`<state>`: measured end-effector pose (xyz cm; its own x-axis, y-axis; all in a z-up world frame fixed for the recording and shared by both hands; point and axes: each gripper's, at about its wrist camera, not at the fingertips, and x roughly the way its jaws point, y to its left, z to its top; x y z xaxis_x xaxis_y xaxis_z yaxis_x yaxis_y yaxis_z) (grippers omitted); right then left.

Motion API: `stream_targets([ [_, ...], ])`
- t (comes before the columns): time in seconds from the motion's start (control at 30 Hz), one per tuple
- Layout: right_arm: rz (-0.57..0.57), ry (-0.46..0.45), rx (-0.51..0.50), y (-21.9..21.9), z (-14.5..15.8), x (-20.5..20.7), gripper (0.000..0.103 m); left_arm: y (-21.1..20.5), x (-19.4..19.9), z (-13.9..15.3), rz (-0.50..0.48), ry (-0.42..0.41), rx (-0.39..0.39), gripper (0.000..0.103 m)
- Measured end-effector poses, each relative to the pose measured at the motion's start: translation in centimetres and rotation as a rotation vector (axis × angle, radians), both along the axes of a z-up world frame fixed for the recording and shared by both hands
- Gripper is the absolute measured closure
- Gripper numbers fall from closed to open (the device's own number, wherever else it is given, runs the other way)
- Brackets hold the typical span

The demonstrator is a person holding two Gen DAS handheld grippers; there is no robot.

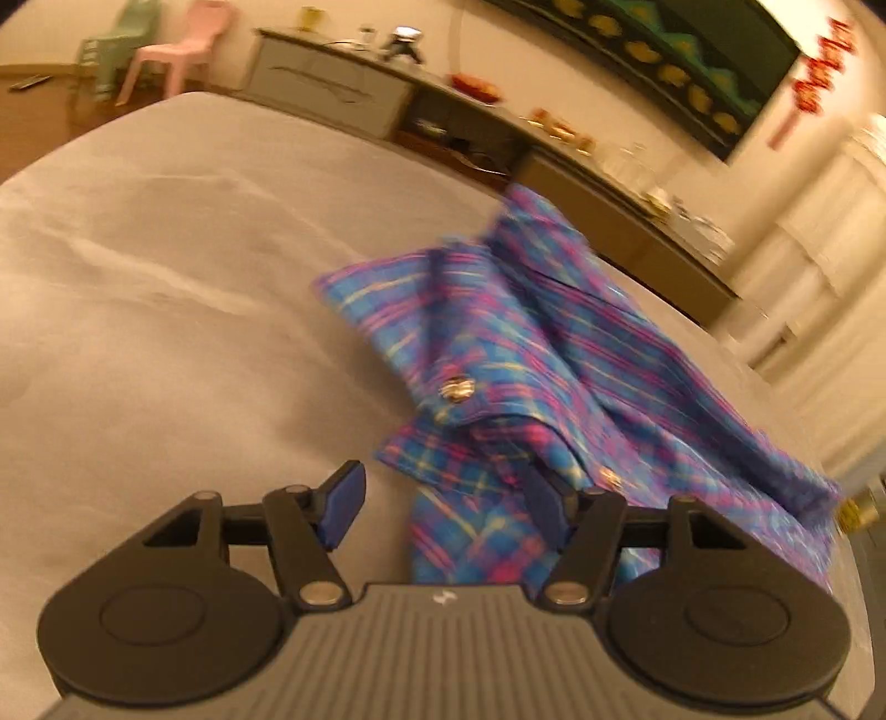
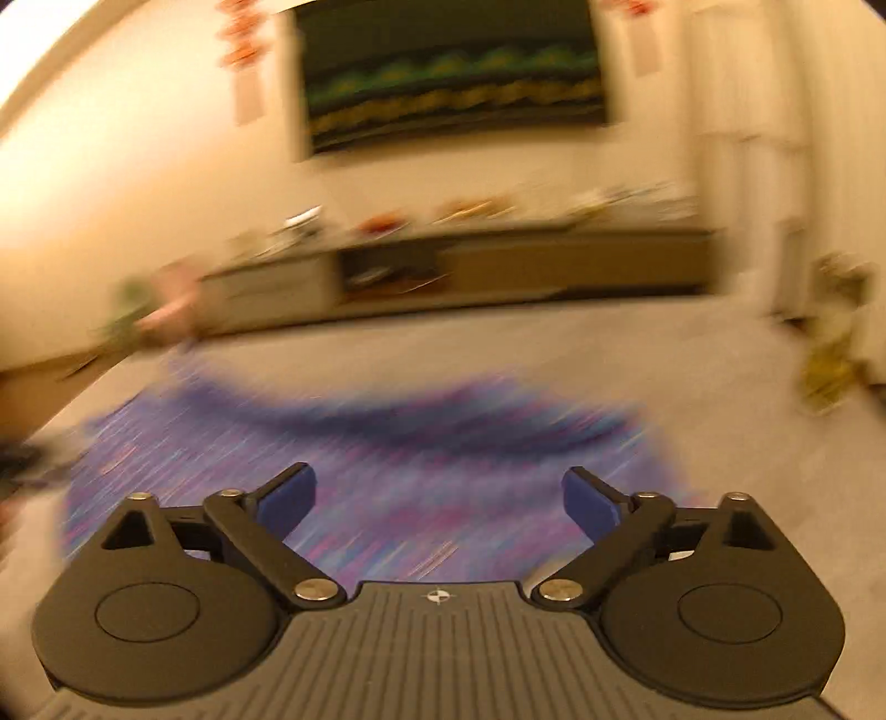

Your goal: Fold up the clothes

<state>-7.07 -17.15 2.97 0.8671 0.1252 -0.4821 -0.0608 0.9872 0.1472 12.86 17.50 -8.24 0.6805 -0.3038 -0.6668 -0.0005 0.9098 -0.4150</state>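
Note:
A blue, pink and purple plaid shirt [image 1: 554,354] with metal snap buttons lies bunched on a grey bed sheet [image 1: 166,277]. My left gripper [image 1: 443,498] is open, just above the shirt's near edge; its right finger overlaps the cloth, its left finger is over bare sheet. In the right wrist view the shirt [image 2: 360,476] is a motion-blurred purple patch spread on the sheet. My right gripper [image 2: 437,504] is open and empty above it.
A long low cabinet [image 1: 343,94] with small items on top runs along the far wall, under a dark framed picture [image 2: 454,72]. A pink chair [image 1: 177,50] and a green chair [image 1: 116,44] stand at the far left. The bed's far edge is near the cabinet.

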Motion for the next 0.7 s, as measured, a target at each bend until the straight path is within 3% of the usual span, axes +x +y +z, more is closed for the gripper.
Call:
stream_targets([
  [0.03,0.067,0.022,-0.012,1.8,-0.8,-1.3,0.001,-0.5,-0.2,0.0,-0.009,-0.013,-0.002,0.043],
  [0.07,0.113,0.046,-0.044,2.3,-1.4,-2.8,0.001,-0.9,-0.4,-0.1,-0.017,-0.027,-0.005,0.054],
  [0.1,0.148,0.080,-0.090,3.3,-2.3,-3.2,0.001,-1.3,-0.3,-0.2,-0.019,-0.032,-0.005,0.081],
  [0.13,0.168,0.113,-0.142,4.1,-3.3,-3.4,0.002,-1.6,-0.3,-0.4,-0.022,-0.037,-0.005,0.096],
  [0.17,0.176,0.138,-0.176,4.5,-4.0,-3.5,0.004,-1.9,-0.2,-0.4,-0.019,-0.043,-0.002,0.096],
  [0.2,0.183,0.163,-0.210,4.9,-4.7,-3.6,0.029,-2.1,0.0,-0.1,-0.014,-0.056,0.001,0.097],
  [0.23,0.166,0.189,-0.203,4.5,-4.8,-2.8,0.079,-2.2,0.0,0.6,-0.014,-0.075,-0.001,0.097],
  [0.27,0.147,0.215,-0.193,4.0,-5.0,-1.9,0.090,-2.2,0.1,1.7,-0.014,-0.104,-0.013,0.097],
  [0.33,0.137,0.146,-0.164,3.7,-3.1,-0.6,0.103,-1.8,-0.3,5.1,-0.009,-0.197,-0.055,0.098],
  [0.43,0.126,-0.021,-0.005,2.0,3.0,-0.6,0.103,-0.5,-2.3,12.2,0.010,-0.388,-0.146,0.097],
  [0.5,0.141,-0.126,0.093,1.1,6.6,-0.8,0.103,-0.2,-3.1,15.4,0.081,-0.502,-0.129,0.096],
  [0.57,0.153,-0.132,0.064,1.5,6.7,0.4,0.103,-1.7,0.2,14.5,0.116,-0.400,0.017,0.096],
  [0.6,0.139,-0.067,0.031,2.2,5.1,1.0,0.099,-2.0,2.6,12.5,0.092,-0.271,0.032,0.096],
  [0.63,0.123,0.004,-0.002,3.0,3.3,1.6,0.087,-1.7,3.8,10.5,0.083,-0.176,0.026,0.096],
  [0.67,0.106,0.075,-0.036,3.8,1.6,2.2,0.079,-1.3,3.6,9.3,0.087,-0.154,0.015,0.094],
  [0.7,0.137,0.093,-0.049,5.0,0.2,1.3,0.054,-0.8,3.3,8.2,0.091,-0.137,0.004,0.093],
])
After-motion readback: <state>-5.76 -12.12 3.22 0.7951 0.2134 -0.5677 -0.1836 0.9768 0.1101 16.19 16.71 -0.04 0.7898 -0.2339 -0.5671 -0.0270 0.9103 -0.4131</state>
